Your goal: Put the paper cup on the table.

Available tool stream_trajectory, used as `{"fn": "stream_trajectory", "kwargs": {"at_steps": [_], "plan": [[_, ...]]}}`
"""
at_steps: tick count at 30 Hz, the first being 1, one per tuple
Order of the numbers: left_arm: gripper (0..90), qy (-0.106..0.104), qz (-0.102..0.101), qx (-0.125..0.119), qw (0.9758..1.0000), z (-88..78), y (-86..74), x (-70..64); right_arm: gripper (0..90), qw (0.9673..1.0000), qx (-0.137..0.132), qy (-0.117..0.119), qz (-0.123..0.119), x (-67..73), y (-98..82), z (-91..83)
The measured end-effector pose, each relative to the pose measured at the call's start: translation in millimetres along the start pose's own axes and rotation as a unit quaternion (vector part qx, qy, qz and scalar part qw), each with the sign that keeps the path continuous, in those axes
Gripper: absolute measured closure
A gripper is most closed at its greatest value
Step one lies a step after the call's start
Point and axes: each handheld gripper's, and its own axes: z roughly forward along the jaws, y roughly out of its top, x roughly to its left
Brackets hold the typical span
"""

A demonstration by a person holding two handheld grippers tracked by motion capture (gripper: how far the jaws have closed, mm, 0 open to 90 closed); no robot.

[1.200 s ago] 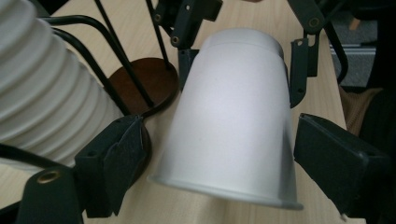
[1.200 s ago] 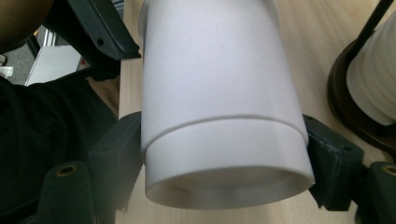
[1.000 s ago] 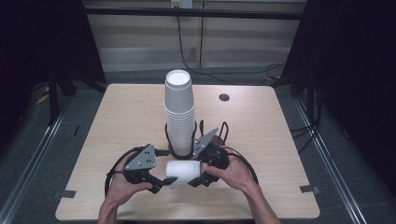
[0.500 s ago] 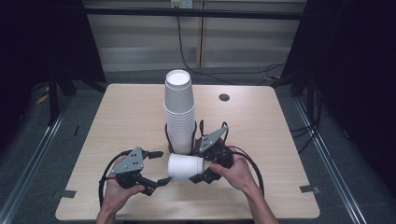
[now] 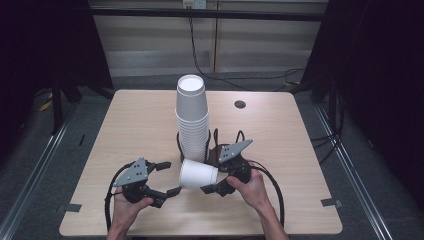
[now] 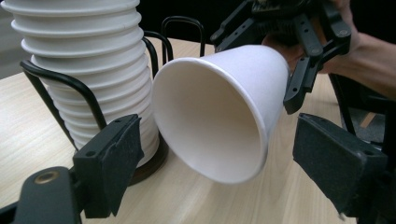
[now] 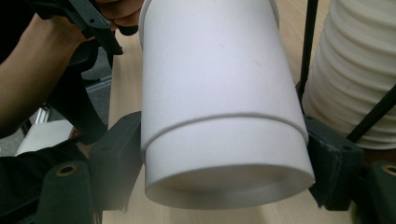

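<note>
A white paper cup [image 5: 197, 173] lies on its side above the table, mouth toward my left gripper. My right gripper [image 5: 210, 175] is shut on it near its base; the pads [image 7: 116, 163] press on both sides of the cup [image 7: 219, 93]. My left gripper [image 5: 169, 178] stands open just left of the cup's mouth, apart from it. In the left gripper view the cup's mouth [image 6: 219, 116] faces me beyond the jaws of the left gripper [image 6: 222, 140], with the right gripper [image 6: 299, 46] behind it. A tall stack of upside-down white cups [image 5: 191, 115] stands in a black wire holder [image 5: 210, 145].
The stack [image 6: 79, 56] and its holder stand right behind the held cup, close to both grippers. A dark round hole [image 5: 240, 104] sits at the table's far right. Black cables [image 5: 272, 185] loop from the grippers. Bare wood [image 5: 135, 125] lies on the left.
My left gripper has drawn back to the left and toward the near edge, away from the cup's mouth. The right gripper keeps the cup in almost the same place.
</note>
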Motion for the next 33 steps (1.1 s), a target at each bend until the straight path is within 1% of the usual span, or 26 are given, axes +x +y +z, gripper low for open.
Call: {"fn": "stream_trajectory", "kwargs": {"at_steps": [3,5,6,8,9,11,14,16,19,20,22,24,26,27,28,29,30,31,33], "plan": [[15.7,0.0,-0.006,-0.001,1.0,-0.1,-2.8,0.4,22.5,0.9999,-0.011,0.0,0.003,-0.6,-3.6,1.1],[15.7,0.002,-0.005,0.0,1.0,0.1,-4.3,0.0,22.5,0.9998,-0.018,0.001,0.006,-1.2,-6.5,1.8],[16.0,0.002,-0.004,0.001,1.0,0.5,-5.0,0.1,22.6,0.9997,-0.024,-0.004,0.005,-1.2,-8.1,1.6],[15.9,0.003,-0.004,0.002,1.0,1.0,-6.5,0.2,22.6,0.9992,-0.039,0.001,0.009,-1.6,-11.2,1.0],[15.7,0.004,-0.007,0.001,1.0,1.2,-6.9,0.2,22.6,0.9988,-0.049,-0.001,0.007,-1.7,-12.5,0.6],[15.6,0.002,-0.01,-0.001,0.9999,1.1,-8.0,1.0,22.6,0.9985,-0.055,0.001,0.006,-1.3,-13.4,0.3],[15.6,0.0,-0.011,-0.004,0.9999,1.4,-9.5,0.4,22.6,0.9978,-0.066,0.01,0.005,-0.8,-15.0,0.3],[15.6,-0.001,-0.012,-0.005,0.9999,1.8,-10.4,-0.3,22.6,0.9968,-0.078,0.017,0.005,-1.2,-17.1,0.4],[15.5,-0.008,-0.012,-0.011,0.9998,2.6,-11.4,-0.4,22.6,0.9962,-0.083,0.026,0.005,-1.6,-20.4,1.9],[15.5,-0.01,-0.012,-0.012,0.9998,3.1,-11.4,-0.4,22.6,0.9961,-0.082,0.033,0.003,-1.8,-21.3,3.0],[15.5,-0.016,-0.009,-0.015,0.9997,5.0,-11.6,-0.6,22.6,0.996,-0.082,0.037,0.0,-0.6,-22.9,4.8],[15.5,-0.017,-0.008,-0.015,0.9997,5.9,-11.6,-0.8,22.6,0.9955,-0.087,0.039,-0.002,-0.2,-24.0,5.2],[15.3,-0.02,-0.008,-0.018,0.9996,7.4,-11.8,-0.6,22.6,0.9947,-0.091,0.047,-0.007,0.2,-24.4,5.4],[14.8,-0.026,-0.008,-0.018,0.9994,7.9,-11.9,-0.3,22.6,0.9946,-0.092,0.048,-0.007,0.4,-24.5,5.5],[13.3,-0.029,-0.007,-0.021,0.9993,8.9,-12.2,-0.1,22.6,0.9945,-0.09,0.053,-0.009,0.7,-24.3,5.8],[11.7,-0.028,-0.005,-0.021,0.9994,9.6,-12.2,0.1,22.6,0.9945,-0.09,0.053,-0.011,1.7,-24.2,5.8],[7.0,-0.023,-0.008,-0.02,0.9995,10.5,-12.2,0.3,22.6,0.9945,-0.089,0.054,-0.013,2.3,-24.0,6.1],[3.4,-0.023,-0.012,-0.022,0.9994,11.9,-12.4,0.5,22.6,0.9943,-0.09,0.055,-0.015,2.7,-23.8,6.3],[1.3,-0.026,-0.013,-0.023,0.9993,13.2,-12.3,0.6,22.6,0.9941,-0.09,0.058,-0.018,3.2,-23.4,6.5]]}}
